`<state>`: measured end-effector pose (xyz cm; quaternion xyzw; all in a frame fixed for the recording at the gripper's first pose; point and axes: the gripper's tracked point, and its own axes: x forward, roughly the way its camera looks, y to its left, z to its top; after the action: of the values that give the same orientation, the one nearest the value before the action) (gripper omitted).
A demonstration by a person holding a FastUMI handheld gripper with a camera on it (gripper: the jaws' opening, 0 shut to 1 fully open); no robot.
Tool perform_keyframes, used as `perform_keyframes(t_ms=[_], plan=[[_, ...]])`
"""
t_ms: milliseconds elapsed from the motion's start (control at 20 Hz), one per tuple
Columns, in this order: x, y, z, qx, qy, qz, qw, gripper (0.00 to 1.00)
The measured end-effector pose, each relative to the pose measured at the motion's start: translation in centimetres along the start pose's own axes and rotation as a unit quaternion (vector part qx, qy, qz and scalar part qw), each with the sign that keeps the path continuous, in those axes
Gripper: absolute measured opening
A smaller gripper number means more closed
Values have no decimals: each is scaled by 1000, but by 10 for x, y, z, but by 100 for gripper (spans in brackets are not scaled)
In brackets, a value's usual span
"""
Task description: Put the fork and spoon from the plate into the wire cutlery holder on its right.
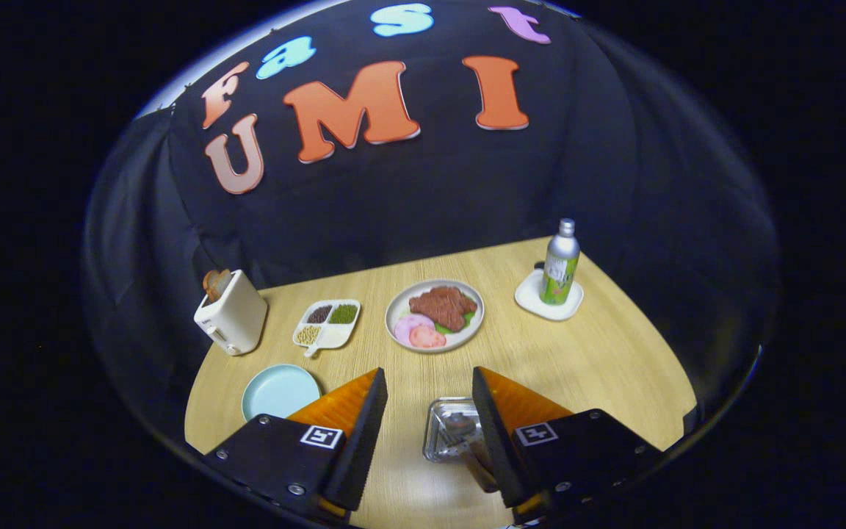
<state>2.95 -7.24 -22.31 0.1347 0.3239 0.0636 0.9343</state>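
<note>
My gripper (427, 375) hangs open above the wooden table (599, 360), with nothing held between its fingers. The shiny wire cutlery holder (446, 433) stands below, close against the inner side of the right finger (493, 419), which hides part of it. Metal cutlery (467, 441) lies inside the holder, handles pointing back toward me; I cannot tell fork from spoon. A light blue plate (280, 391) sits just outside the left finger (360, 422), to the left of the holder. The part of the plate I see is bare.
Beyond the fingers are a plate of meat and ham slices (435, 314), a divided dish of grains (326, 322), a white toaster with bread (230, 312) at the left, and a bottle (560, 263) on a white coaster (549, 297) at the right.
</note>
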Motion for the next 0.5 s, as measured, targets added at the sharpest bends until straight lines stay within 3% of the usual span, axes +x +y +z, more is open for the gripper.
perform_keyframes(t_ms=[100,500], plan=[[-10,7,28,-10,-47,10,999,76],[-49,39,101,-63,-184,24,981,79]])
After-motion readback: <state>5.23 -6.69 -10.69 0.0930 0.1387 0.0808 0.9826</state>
